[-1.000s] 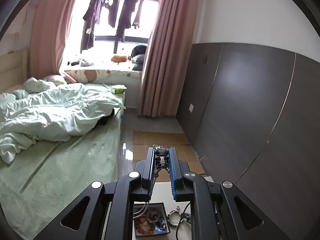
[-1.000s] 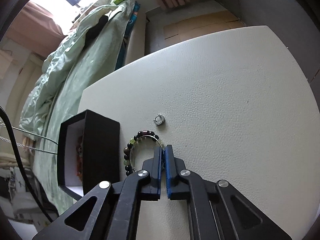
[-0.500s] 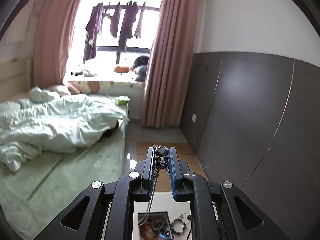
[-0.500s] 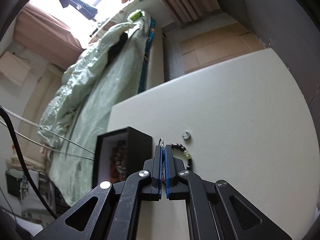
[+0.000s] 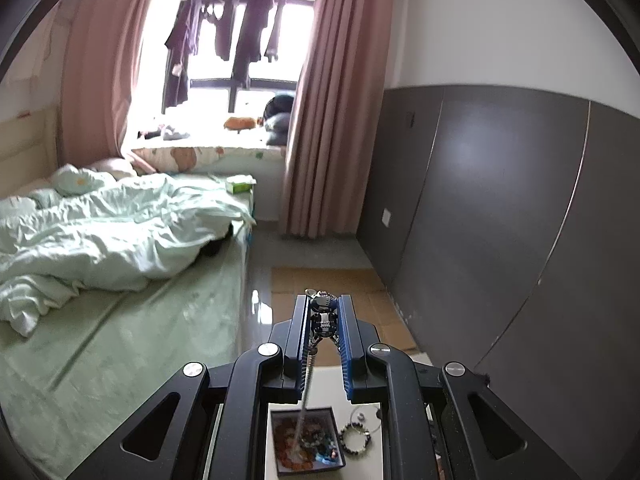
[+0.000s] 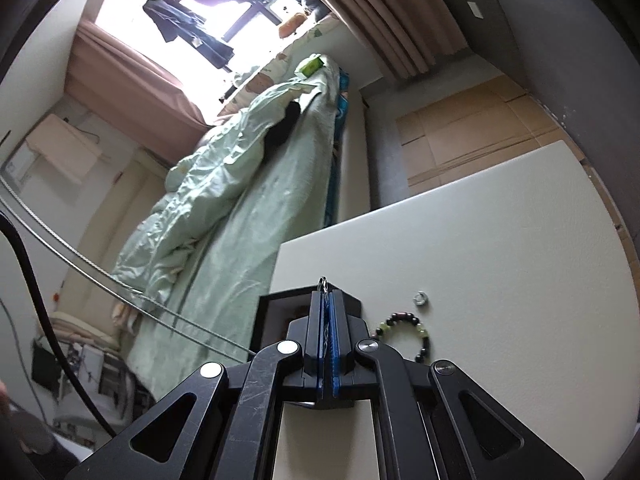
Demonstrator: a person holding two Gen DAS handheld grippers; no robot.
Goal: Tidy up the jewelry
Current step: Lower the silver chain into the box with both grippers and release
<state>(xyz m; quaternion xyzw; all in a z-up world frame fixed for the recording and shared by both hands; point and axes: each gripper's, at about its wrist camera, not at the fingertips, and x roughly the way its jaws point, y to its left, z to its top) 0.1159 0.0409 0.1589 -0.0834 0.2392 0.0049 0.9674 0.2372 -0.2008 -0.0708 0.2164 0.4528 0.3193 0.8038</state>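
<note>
left gripper (image 5: 325,307) clamped on pendant (image 5: 323,312), chain (image 5: 307,376) hanging toward box (image 5: 306,438) low centre | right gripper (image 6: 327,295) pinching small ring (image 6: 323,282) above table (image 6: 500,240)

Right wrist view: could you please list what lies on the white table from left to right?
Black jewelry box → beaded bracelet → small silver ring, on the white table.
</note>
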